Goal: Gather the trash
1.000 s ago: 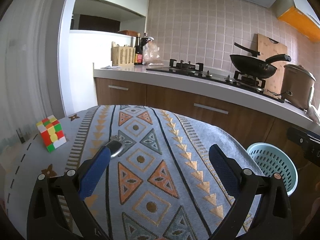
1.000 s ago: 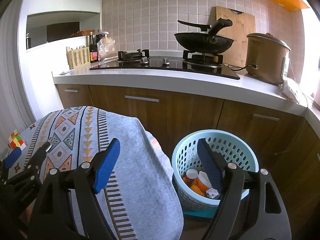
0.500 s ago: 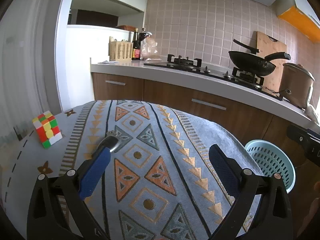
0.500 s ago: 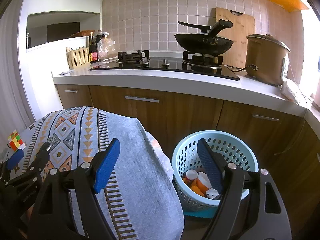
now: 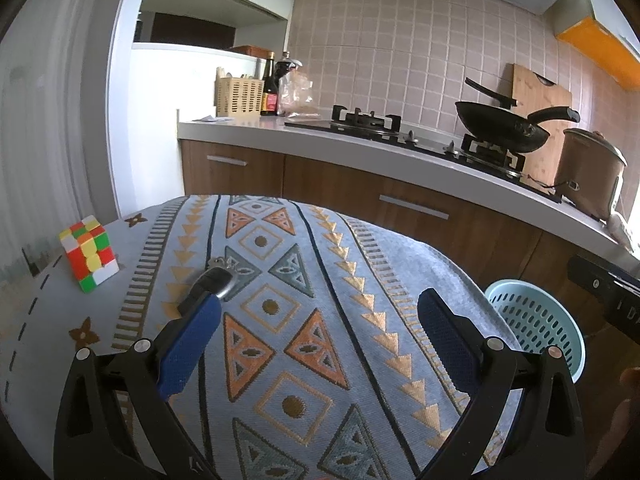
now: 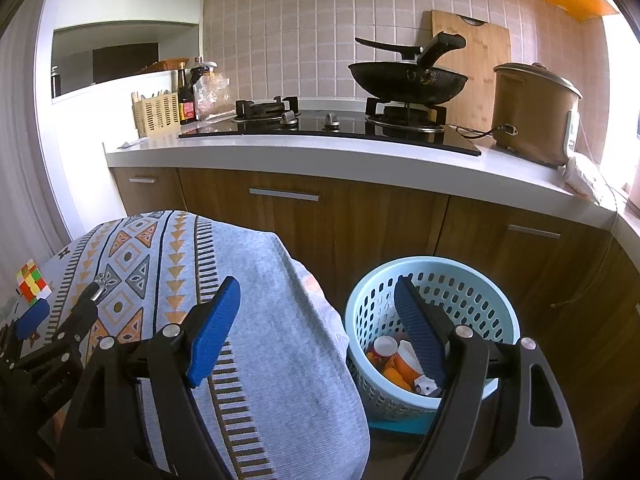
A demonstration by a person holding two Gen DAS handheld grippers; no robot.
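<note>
A light blue perforated basket (image 6: pixel 432 292) stands on the floor right of the table and holds orange pill bottles with white caps (image 6: pixel 400 364); its rim also shows in the left wrist view (image 5: pixel 532 316). My right gripper (image 6: pixel 320 320) is open and empty, held above the basket's left side and the table edge. My left gripper (image 5: pixel 320 320) is open and empty above the patterned tablecloth (image 5: pixel 280 280). A black car key with a metal ring (image 5: pixel 212 280) lies on the cloth just beyond the left finger. The left gripper shows at the left edge of the right wrist view (image 6: pixel 48 332).
A Rubik's cube (image 5: pixel 88 254) sits on the table's left part. Beyond the table runs a kitchen counter (image 5: pixel 360 148) with wooden cabinets, a gas hob, a black wok (image 5: pixel 504 124), a brown rice cooker (image 5: pixel 588 176), bottles and a utensil holder (image 5: pixel 238 98).
The left gripper has drawn back and down slightly, so the table and key sit a little farther off in its view. The right gripper has hardly moved. Both stay open.
</note>
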